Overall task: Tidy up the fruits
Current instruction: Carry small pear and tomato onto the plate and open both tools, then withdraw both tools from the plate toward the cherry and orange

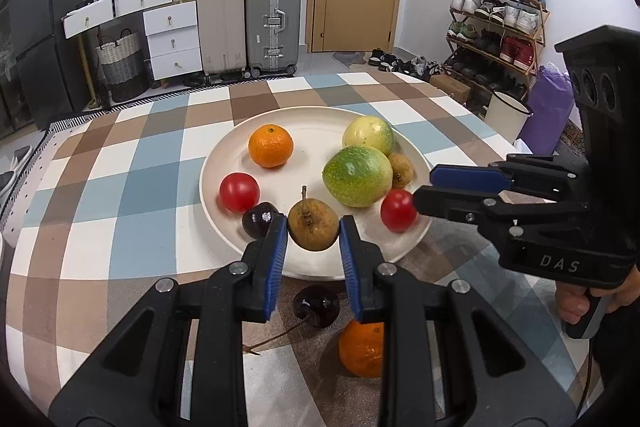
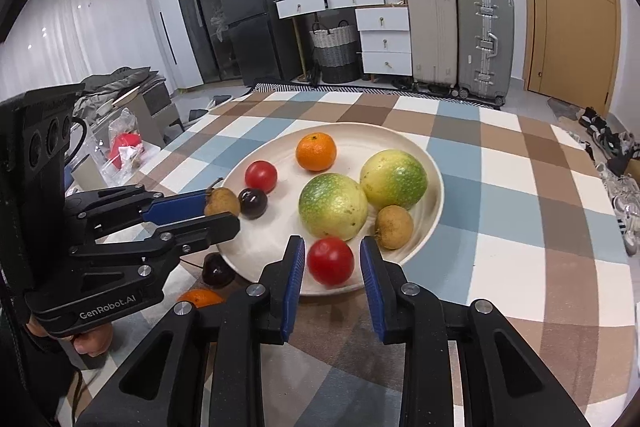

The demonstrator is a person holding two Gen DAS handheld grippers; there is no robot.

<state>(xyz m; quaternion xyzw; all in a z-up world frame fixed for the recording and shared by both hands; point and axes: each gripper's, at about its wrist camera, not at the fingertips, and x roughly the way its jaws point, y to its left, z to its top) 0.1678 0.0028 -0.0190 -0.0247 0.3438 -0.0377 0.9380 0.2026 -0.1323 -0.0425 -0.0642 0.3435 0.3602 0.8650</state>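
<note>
A cream plate [image 1: 320, 119] [image 2: 434, 187] holds an orange [image 1: 271, 146], two green-yellow fruits [image 1: 357, 175] [image 1: 369, 135], a small brown fruit [image 1: 401, 169], a red tomato [image 1: 239, 191] and a dark plum [image 1: 259, 219]. My left gripper [image 1: 313, 239] [image 2: 222, 211] is shut on a brown stemmed fruit [image 1: 313, 225] [image 2: 222, 201] at the plate's near edge. A second red tomato [image 2: 330, 261] [image 1: 398, 209] lies on the plate between the pads of my right gripper [image 2: 332, 259] [image 1: 423, 189]. Thin gaps show on both sides of it, so those jaws stand slightly open.
Off the plate, on the checked tablecloth [image 1: 120, 187], lie a dark stemmed fruit [image 1: 316, 305] [image 2: 216, 271] and another orange [image 1: 362, 347] [image 2: 200, 297], both under my left gripper. Beyond the table's far edge stand suitcases [image 1: 272, 19] and a shoe rack [image 1: 496, 23].
</note>
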